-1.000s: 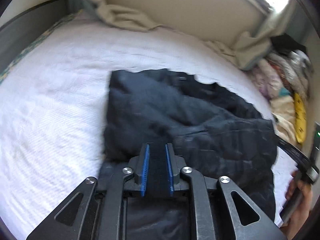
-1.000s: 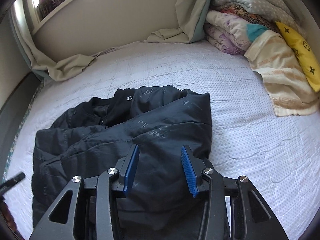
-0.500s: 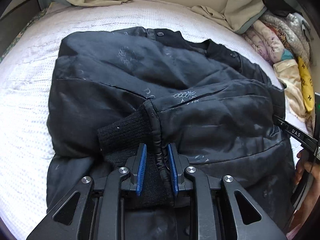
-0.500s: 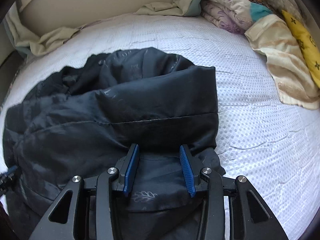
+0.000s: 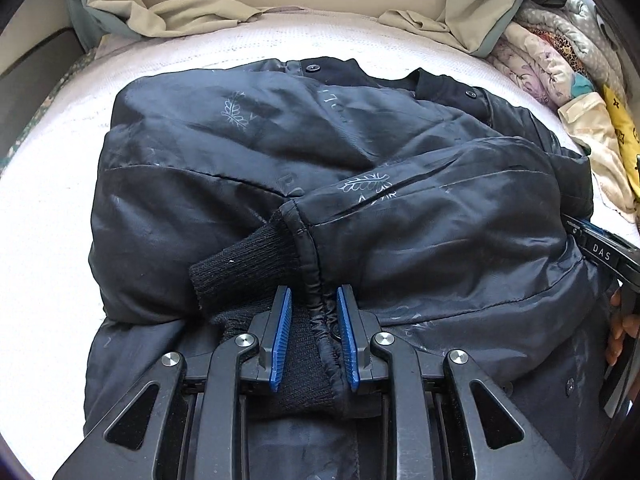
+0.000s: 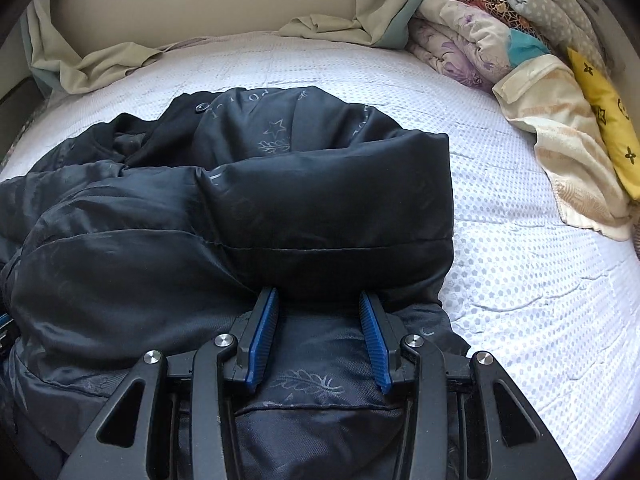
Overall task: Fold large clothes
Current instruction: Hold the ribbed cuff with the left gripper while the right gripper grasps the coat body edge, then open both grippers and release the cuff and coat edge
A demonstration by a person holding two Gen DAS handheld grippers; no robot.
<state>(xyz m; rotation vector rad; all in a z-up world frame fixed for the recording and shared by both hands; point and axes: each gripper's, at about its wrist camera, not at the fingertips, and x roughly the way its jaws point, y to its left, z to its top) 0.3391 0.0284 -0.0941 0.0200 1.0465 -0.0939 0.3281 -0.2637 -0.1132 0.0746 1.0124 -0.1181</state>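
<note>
Jacket [image 5: 320, 184] cuff between left gripper [image 5: 314, 300] jaws, pitched down.

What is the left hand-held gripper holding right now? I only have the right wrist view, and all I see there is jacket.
Observer: In the left wrist view, the left hand-held gripper is closed on the knit cuff, right at the seam where the knit meets the sleeve.
Operator: Where does that sleeve lie?
Observer: The sleeve is folded across the front of the jacket, and its cuff ends near the middle.
Operator: Is the jacket's left side fully on the bed?
Observer: Yes. Its left edge rests on the white sheet, and there is bare sheet beyond it.
</note>
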